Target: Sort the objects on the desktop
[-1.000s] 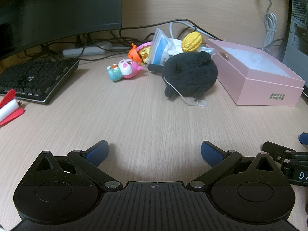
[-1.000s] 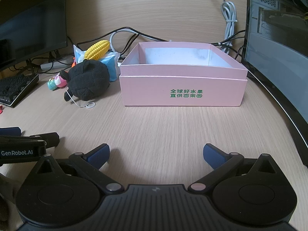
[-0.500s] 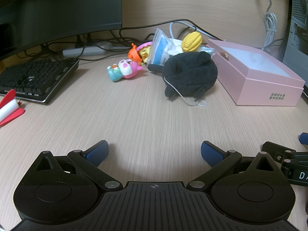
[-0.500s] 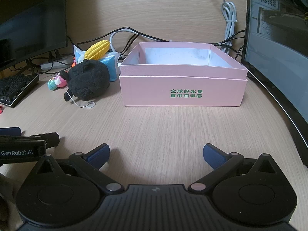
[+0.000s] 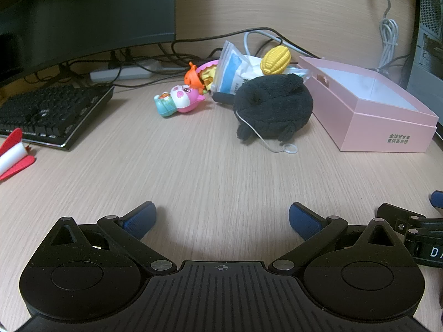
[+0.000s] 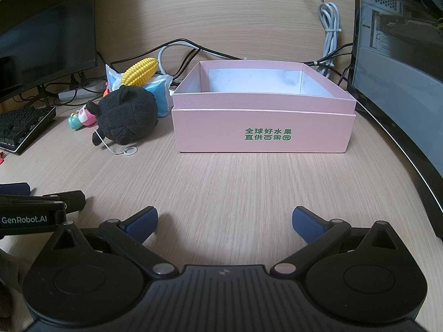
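A black plush toy (image 5: pixel 272 108) lies on the wooden desk left of an open pink box (image 5: pixel 387 127). Behind it are a yellow corn toy (image 5: pixel 276 60), a blue-white packet (image 5: pixel 232 73), a pink pig figure (image 5: pixel 180 100) and an orange toy (image 5: pixel 193 77). My left gripper (image 5: pixel 221 220) is open and empty, well short of the plush. My right gripper (image 6: pixel 224 222) is open and empty in front of the pink box (image 6: pixel 263 132), whose inside looks empty. The plush (image 6: pixel 124 116) and corn (image 6: pixel 139 70) show at its left.
A black keyboard (image 5: pixel 47 110) and a red-white object (image 5: pixel 13 155) lie at the left. A monitor (image 5: pixel 83 13) stands behind, with cables and a power strip (image 5: pixel 121 73) beneath. A computer case (image 6: pixel 401 69) stands at the right. The other gripper's body (image 6: pixel 30 213) sits at the left.
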Tool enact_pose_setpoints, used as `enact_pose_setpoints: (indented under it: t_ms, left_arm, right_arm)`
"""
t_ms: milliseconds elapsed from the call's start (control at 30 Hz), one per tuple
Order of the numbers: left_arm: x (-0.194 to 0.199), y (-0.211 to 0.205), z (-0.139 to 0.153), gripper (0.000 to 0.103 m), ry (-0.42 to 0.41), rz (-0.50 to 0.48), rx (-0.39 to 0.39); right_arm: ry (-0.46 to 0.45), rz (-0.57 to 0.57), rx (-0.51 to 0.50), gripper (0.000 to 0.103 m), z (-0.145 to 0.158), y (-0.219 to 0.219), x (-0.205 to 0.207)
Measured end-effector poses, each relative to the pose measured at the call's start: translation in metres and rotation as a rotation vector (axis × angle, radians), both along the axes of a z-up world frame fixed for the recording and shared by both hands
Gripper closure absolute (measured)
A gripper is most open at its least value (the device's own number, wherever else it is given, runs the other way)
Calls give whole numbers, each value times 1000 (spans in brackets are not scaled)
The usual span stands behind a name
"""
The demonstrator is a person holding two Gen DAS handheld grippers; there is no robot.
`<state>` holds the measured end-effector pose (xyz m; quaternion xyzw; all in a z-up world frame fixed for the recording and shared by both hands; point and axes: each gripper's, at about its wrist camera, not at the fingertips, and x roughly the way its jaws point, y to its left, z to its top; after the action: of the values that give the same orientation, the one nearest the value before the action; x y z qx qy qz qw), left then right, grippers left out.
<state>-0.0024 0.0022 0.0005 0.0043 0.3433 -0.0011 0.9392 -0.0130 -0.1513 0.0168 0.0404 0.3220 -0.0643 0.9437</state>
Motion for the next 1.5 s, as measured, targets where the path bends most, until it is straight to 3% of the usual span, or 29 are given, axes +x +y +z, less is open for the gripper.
enact_pose_setpoints:
  t_ms: [967, 1267, 1500]
  left_arm:
    - [0, 0, 0, 0, 0, -1, 0]
    - [1, 0, 0, 0, 3, 4, 6]
    - [7, 2, 4, 0, 48, -18, 8]
  right_arm:
    - [18, 10, -19, 0, -1, 1, 4]
    - [78, 51, -19, 0, 3, -2, 12]
    - [91, 78, -21, 0, 5, -4, 14]
